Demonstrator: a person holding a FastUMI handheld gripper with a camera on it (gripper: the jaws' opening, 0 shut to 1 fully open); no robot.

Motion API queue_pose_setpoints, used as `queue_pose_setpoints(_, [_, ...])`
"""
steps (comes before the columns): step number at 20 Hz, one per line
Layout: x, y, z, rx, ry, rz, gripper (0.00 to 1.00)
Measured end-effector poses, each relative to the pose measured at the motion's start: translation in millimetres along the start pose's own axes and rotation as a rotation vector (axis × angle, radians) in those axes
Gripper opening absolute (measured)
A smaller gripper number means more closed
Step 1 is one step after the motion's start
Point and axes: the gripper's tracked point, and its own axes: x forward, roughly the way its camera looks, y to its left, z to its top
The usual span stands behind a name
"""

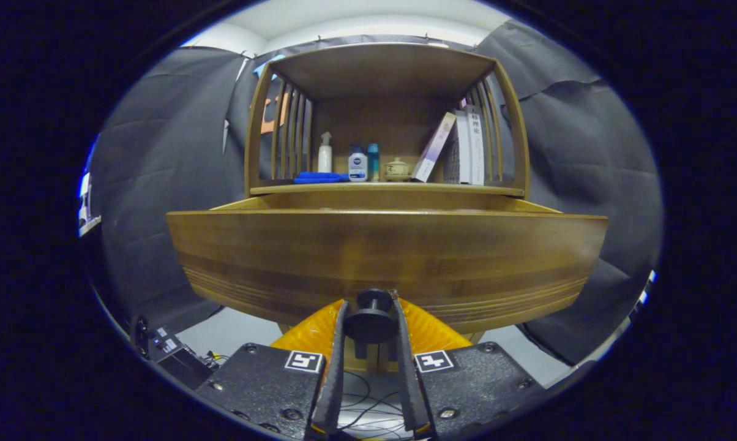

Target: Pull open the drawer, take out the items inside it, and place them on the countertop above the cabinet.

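A wooden cabinet stands before me with its drawer [387, 257] pulled out toward me; the drawer front is wide and close. My gripper [370, 309] is shut on the drawer's round dark knob [371, 318], one finger pressing on each side of it. The inside of the drawer is hidden behind its front panel. Above the drawer runs the countertop [387, 188], a wooden shelf under a slatted hutch.
On the countertop lie a blue cloth [321, 177], a white pump bottle [325, 153], a small white bottle [357, 165], a blue tube [373, 161], a small ceramic pot [397, 169] and several books [463, 150]. Cables and a dark box [166, 349] lie on the floor below.
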Motion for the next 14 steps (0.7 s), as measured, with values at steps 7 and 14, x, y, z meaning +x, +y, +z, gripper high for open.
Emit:
queue_pose_setpoints(7, [-2.1,1.2,1.4,0.004,-0.003,0.0,0.42])
queue_pose_setpoints(14, [-12.4,-6.7,15.5,-0.023,-0.072,-0.038,0.68])
